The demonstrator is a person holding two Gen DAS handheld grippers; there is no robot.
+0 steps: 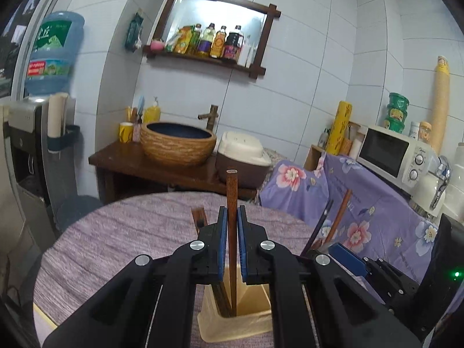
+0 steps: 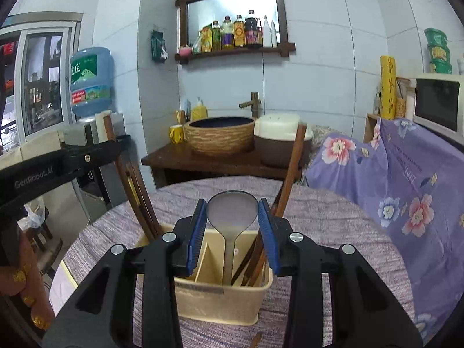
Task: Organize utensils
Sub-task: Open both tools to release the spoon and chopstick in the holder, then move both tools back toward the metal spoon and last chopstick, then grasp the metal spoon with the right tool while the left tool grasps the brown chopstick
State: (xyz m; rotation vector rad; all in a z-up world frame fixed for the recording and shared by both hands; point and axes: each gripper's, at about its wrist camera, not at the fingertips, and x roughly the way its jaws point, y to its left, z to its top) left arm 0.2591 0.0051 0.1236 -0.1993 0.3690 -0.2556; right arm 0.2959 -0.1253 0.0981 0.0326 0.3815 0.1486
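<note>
Chopstick point(image 1: 231, 232) stands upright, pinched in our left gripper point(image 1: 231, 223), its tip down in the beige utensil holder point(image 2: 220, 298); our black fingers hide the holder's front corners. Our right gripper point(image 2: 232, 220) gapes wide around the steel spoon point(image 2: 232, 211)

A woven brown basin point(image 2: 220, 137) sits on a dark wooden counter point(image 2: 203, 161) against the tiled wall. Just behind the basin stands a bamboo-style tap point(image 2: 251, 103); to its left, a yellow mug point(image 2: 177, 134) and a yellow soap bottle point(image 2: 199, 110). Touching its right side is a rice cooker point(image 2: 279, 142) with a cream lid. Above the basin hangs a dark-framed mirror shelf point(image 2: 235, 50) lined with sauce bottles point(image 2: 237, 32). Far left of the basin, a blue water jug point(image 2: 90, 82) tops a dispenser. To the right, a white microwave point(image 1: 397, 153) rests on flowered purple cloth point(image 2: 406, 191).
</note>
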